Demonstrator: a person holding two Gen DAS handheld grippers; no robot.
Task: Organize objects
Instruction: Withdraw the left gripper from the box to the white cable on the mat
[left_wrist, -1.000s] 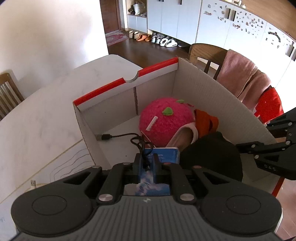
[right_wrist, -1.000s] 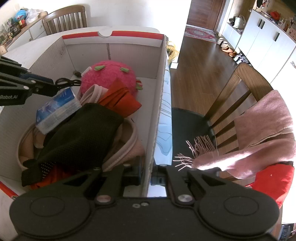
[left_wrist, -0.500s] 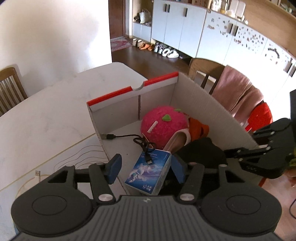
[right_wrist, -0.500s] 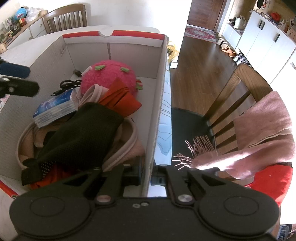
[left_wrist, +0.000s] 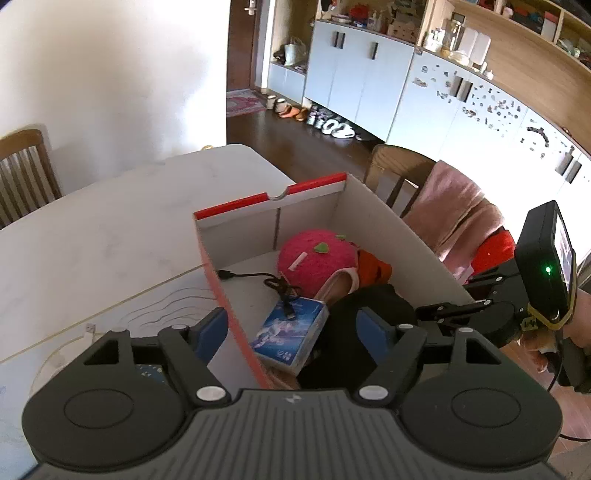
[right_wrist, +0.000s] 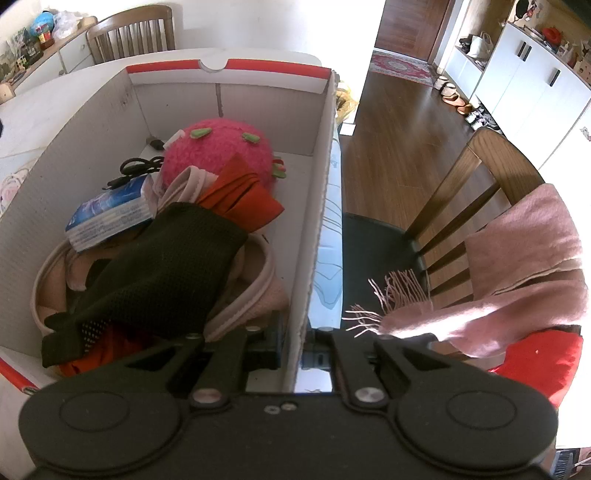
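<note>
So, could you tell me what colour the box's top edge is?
Red, on the box; clearest in the right wrist view.

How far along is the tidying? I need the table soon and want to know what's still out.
Done: the blue packet, pink plush ball, black cable and clothes already lie inside the cardboard box. In hand: the left tongs are opening, gripping nothing, above the packet; the right tongs are shut on the box's side wall. Left: nothing loose is visible on the table in these views.
</note>
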